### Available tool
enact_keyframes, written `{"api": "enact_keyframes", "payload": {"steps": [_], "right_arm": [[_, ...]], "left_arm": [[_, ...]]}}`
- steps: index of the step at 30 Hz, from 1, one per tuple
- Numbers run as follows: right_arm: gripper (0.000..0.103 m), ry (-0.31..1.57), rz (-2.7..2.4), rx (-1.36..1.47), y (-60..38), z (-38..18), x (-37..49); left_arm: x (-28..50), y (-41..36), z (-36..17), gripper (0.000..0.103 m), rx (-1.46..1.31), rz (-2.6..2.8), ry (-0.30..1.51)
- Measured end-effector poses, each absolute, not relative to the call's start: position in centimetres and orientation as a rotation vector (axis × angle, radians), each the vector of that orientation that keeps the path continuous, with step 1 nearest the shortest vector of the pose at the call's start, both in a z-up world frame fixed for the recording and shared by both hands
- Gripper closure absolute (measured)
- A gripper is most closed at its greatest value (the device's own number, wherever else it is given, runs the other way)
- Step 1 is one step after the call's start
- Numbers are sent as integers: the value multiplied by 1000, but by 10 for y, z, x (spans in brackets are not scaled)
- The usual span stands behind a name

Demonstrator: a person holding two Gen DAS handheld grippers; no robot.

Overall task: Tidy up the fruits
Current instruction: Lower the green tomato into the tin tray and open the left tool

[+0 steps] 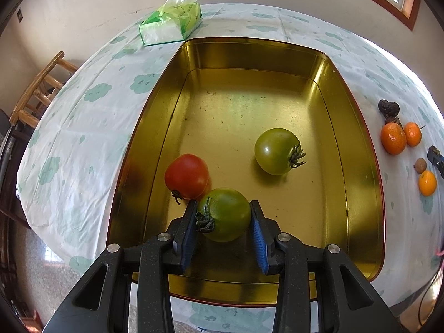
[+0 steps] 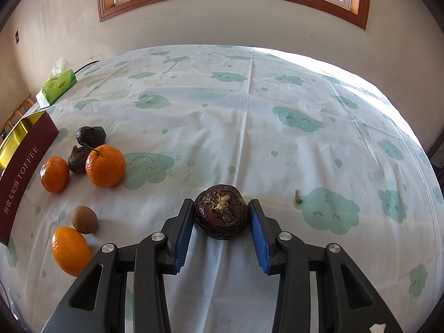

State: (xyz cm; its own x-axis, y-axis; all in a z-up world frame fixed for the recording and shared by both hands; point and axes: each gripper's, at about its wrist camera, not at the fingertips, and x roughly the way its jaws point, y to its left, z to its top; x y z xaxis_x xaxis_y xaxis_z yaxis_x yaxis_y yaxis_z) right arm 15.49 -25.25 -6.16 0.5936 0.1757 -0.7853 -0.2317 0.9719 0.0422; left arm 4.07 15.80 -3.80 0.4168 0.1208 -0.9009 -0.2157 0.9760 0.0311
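In the left wrist view my left gripper (image 1: 223,211) is shut on a green tomato (image 1: 226,213) low over the near end of a gold tin tray (image 1: 249,55). A red tomato (image 1: 186,175) touches it on the left, and a second green tomato (image 1: 277,151) lies further right in the tray. In the right wrist view my right gripper (image 2: 221,208) has its jaws around a dark brown wrinkled fruit (image 2: 221,211) resting on the tablecloth; small gaps show beside each pad.
Three oranges (image 2: 105,165) (image 2: 54,174) (image 2: 71,250), two dark shrivelled fruits (image 2: 91,136), and a small brown fruit (image 2: 85,219) lie left of the right gripper, beside the tray's maroon wall (image 2: 25,166). A tissue pack (image 1: 172,22) sits at the far left edge.
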Motion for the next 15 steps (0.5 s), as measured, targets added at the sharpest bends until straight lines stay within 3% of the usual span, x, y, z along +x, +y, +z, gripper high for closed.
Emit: {"api": "enact_keyframes", "payload": {"steps": [4,7,15], "right_arm": [[68,917,237,-63,-253,-61,154],[68,917,228,-67,-255,-57,151],[68,861,257,-47,-248,-17,135]], "left_arm": [[39,158,-36,59,-84,218,1105],[36,157,-33,46,-87,207,1087],[26,151,-22,41,-72,187,1039]]}}
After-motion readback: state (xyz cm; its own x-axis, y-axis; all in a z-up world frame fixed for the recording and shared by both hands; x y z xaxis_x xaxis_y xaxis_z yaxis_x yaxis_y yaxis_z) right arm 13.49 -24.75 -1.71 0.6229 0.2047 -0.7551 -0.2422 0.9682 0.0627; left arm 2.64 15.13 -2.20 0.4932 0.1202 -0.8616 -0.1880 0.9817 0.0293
